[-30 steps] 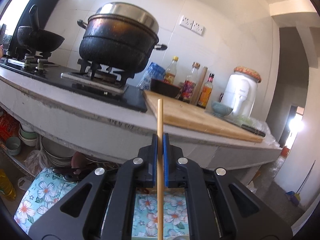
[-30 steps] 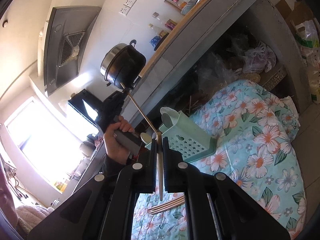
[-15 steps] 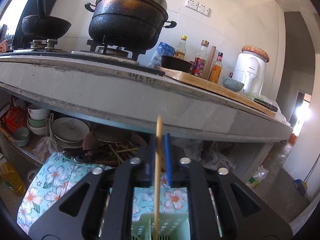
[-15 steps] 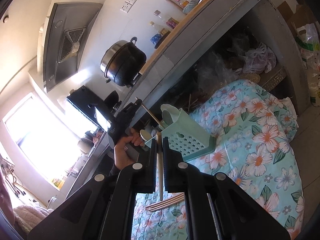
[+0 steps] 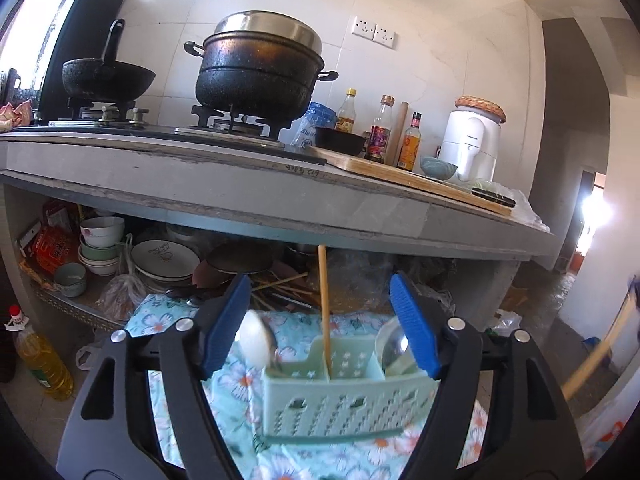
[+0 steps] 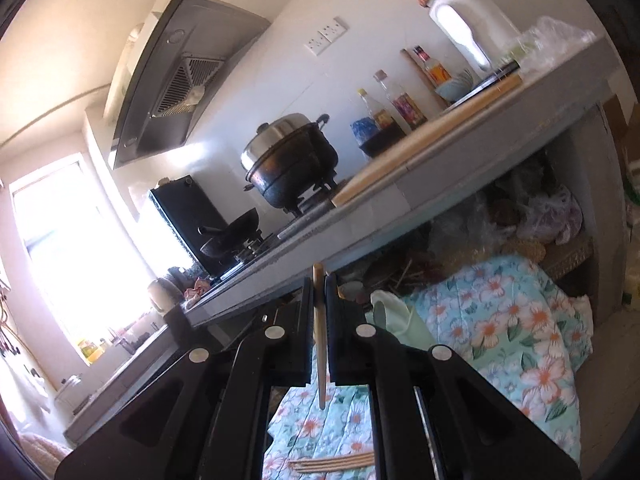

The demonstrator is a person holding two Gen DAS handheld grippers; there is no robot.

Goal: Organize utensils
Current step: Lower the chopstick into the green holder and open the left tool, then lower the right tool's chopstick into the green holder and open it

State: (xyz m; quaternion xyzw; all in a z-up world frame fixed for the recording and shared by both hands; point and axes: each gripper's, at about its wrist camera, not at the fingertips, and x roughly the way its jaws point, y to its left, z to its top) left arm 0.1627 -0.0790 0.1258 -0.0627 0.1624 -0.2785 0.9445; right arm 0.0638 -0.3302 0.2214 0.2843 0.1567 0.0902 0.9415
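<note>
The left gripper (image 5: 322,322) is opening its jaws; a chopstick (image 5: 324,308) stands between them, untouched, upright in the middle compartment of the green caddy (image 5: 344,400) at the lower centre. The right gripper (image 6: 319,320) is closed on a second chopstick (image 6: 320,344). The step looks like loading chopsticks; next, the right one likely needs lowering into the same compartment.

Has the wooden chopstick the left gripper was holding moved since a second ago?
Yes. The wooden chopstick dropped from above the grey counter edge into the mint-green plastic utensil caddy.
</note>
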